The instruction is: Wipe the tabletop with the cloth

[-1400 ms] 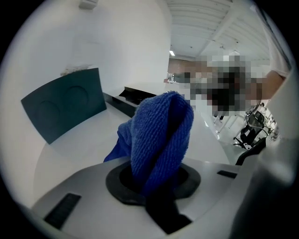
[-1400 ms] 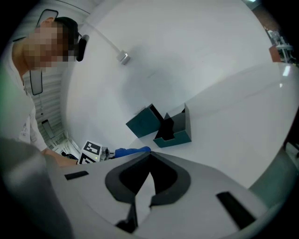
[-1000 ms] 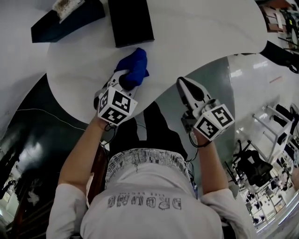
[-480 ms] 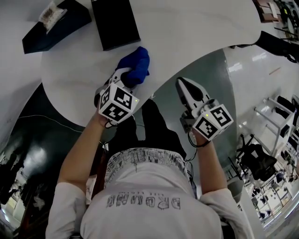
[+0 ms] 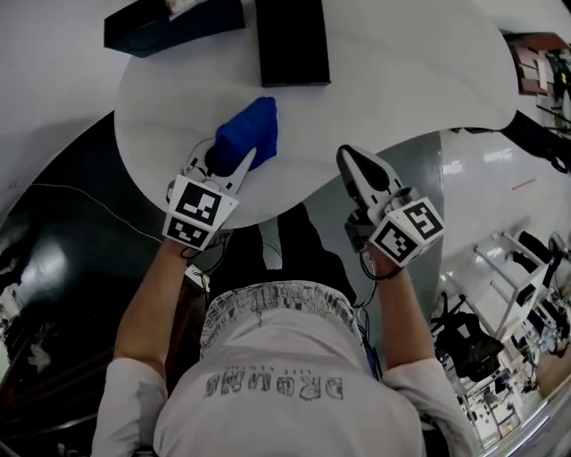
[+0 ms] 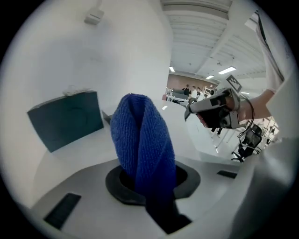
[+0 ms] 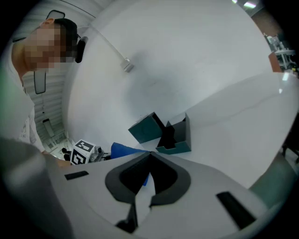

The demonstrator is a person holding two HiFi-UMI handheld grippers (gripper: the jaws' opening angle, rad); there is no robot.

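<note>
The left tool (image 5: 234,162) is pinching the cloth (image 5: 248,134): in the left gripper view its jaws (image 6: 148,184) close on a folded blue wad (image 6: 142,140) that bulges out ahead of them. From the head view the cloth sits over the white desk (image 5: 393,80), near the curved front edge, with the tool angled in from the person's side. Whether the cloth presses on the surface cannot be told.

The right tool (image 5: 350,159) hangs off the desk, just beyond its front edge and well apart from the cloth. In the right gripper view its jaws (image 7: 149,156) are pressed together with nothing between them.

Beyond the cloth, a flat dark box (image 5: 293,43) lies on the desk. To its left stands an open box (image 5: 174,22) with something pale inside. The right gripper view shows the two (image 7: 145,127) (image 7: 180,137) side by side and touching, with the blue cloth (image 7: 124,149) low at the left.
</note>
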